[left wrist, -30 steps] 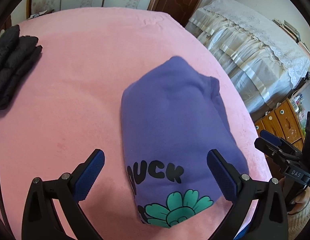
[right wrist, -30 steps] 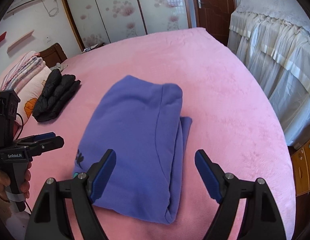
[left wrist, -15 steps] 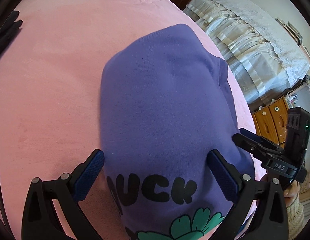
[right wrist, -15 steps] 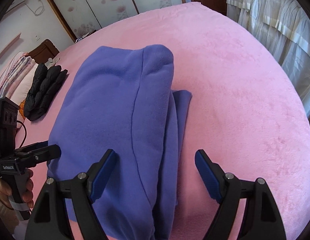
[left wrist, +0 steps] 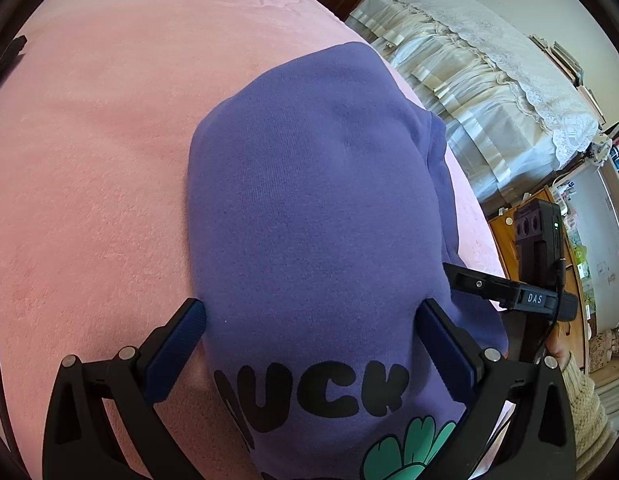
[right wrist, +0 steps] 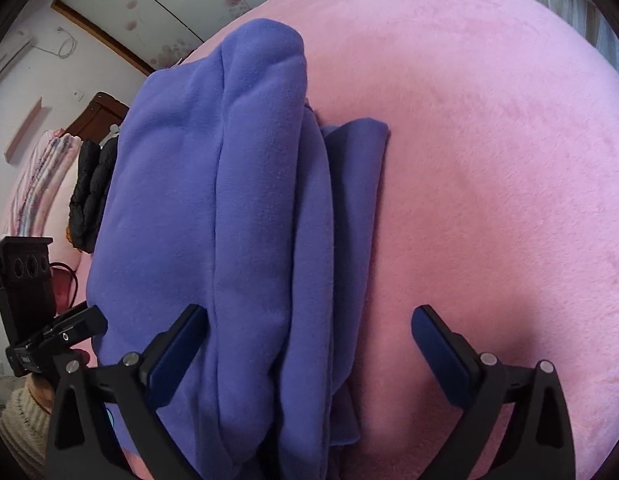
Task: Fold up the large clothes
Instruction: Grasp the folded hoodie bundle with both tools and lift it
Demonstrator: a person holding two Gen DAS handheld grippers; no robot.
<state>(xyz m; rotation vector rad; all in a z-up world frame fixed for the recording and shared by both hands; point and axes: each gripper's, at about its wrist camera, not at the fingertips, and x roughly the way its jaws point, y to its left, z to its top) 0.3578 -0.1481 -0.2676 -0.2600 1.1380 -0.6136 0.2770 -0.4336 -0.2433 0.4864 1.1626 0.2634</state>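
Observation:
A folded purple sweatshirt (left wrist: 309,216) with black letters and a green flower print lies on the pink bed (left wrist: 89,140). My left gripper (left wrist: 309,344) is open, its jaws straddling the printed near end. In the right wrist view the sweatshirt (right wrist: 237,200) shows its stacked side folds. My right gripper (right wrist: 309,344) is open, its left finger over the cloth and its right finger over the pink blanket (right wrist: 489,160). Each gripper shows at the other view's edge.
A black garment (right wrist: 89,192) lies folded at the bed's far left beside striped pillows (right wrist: 41,184). A lace-covered piece of furniture (left wrist: 489,92) and wooden drawers (left wrist: 525,240) stand right of the bed.
Both grippers have moved forward and down onto the sweatshirt's near end. The cloth now fills the space between the jaws. Both stay open.

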